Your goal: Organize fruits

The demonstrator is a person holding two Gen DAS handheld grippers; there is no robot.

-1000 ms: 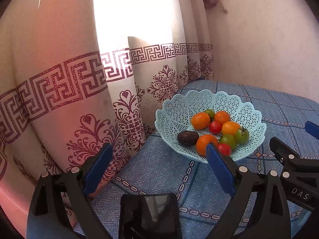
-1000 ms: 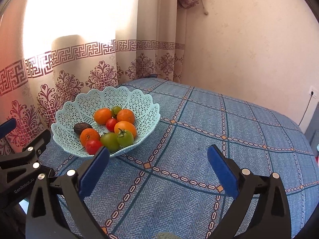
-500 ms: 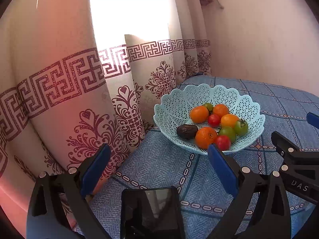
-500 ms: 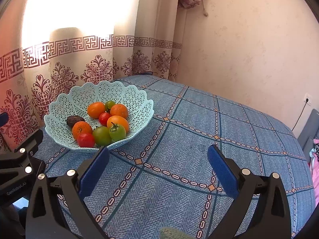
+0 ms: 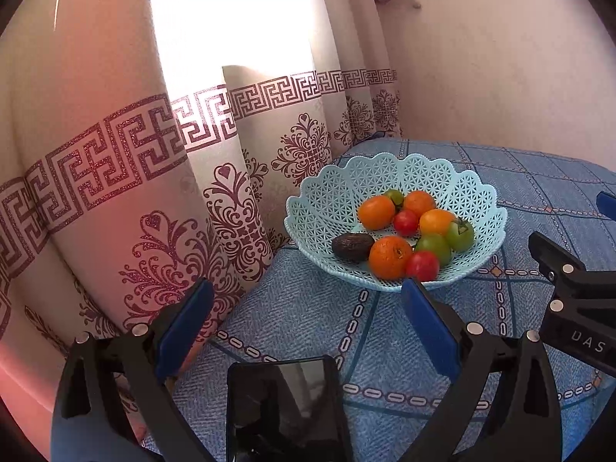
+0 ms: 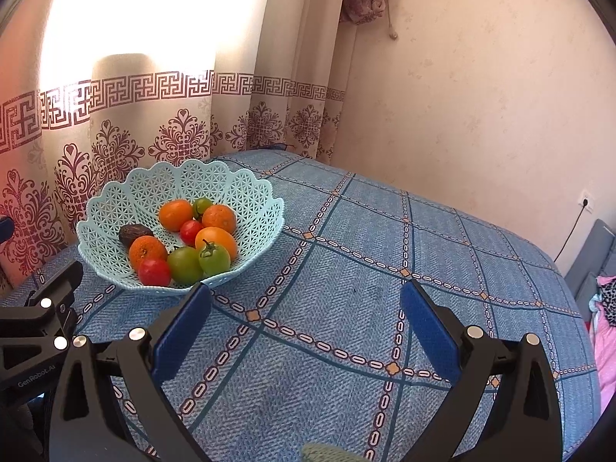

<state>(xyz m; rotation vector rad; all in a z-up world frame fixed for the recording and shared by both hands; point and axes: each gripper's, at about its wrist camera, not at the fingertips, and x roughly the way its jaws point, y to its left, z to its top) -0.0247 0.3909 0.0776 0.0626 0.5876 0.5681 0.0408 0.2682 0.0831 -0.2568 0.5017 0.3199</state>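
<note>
A pale blue lattice basket (image 5: pixel 327 208) (image 6: pixel 115 208) stands on the blue checked tablecloth (image 6: pixel 365 277) near the curtain. Inside lie several fruits: oranges (image 5: pixel 389 257) (image 6: pixel 148 252), red tomatoes (image 5: pixel 422 265) (image 6: pixel 154 272), green tomatoes (image 5: pixel 460 234) (image 6: pixel 214 258) and a dark avocado (image 5: pixel 352 246) (image 6: pixel 134 234). My left gripper (image 5: pixel 306 310) hovers open before the basket, holding nothing. My right gripper (image 6: pixel 306 313) is open too, empty, to the right of the basket. Each gripper's body shows at the edge of the other's view.
A black phone (image 5: pixel 283 408) lies on the cloth below the left gripper. A patterned curtain (image 5: pixel 154 177) hangs close on the left, a plain wall (image 6: pixel 481 96) behind. The table's right edge drops off near a grey seat and pink fabric (image 6: pixel 604 338).
Both grippers have drawn back and risen slightly; the basket sits a little farther away in each view. Both stay open.
</note>
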